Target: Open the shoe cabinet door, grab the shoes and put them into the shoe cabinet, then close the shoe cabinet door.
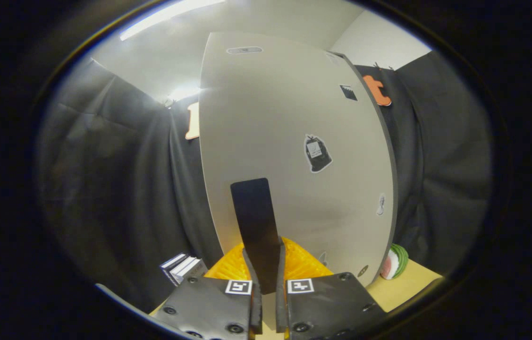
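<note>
The shoe cabinet door [284,123] is a tall pale panel with a few small stickers, rising right in front of me. Its thin dark edge shows along the right side. A flat black handle [252,208] stands upright on the door's lower part. My gripper [266,269] is shut on the lower end of this handle, one finger pressing on each side. The handle's top sticks out above the fingertips [303,262].
A small stack of books [183,268] lies left of the fingers, by the dark cloth wall. A watermelon-slice toy [395,261] sits on the light wooden surface [412,283] just past the door's right edge.
</note>
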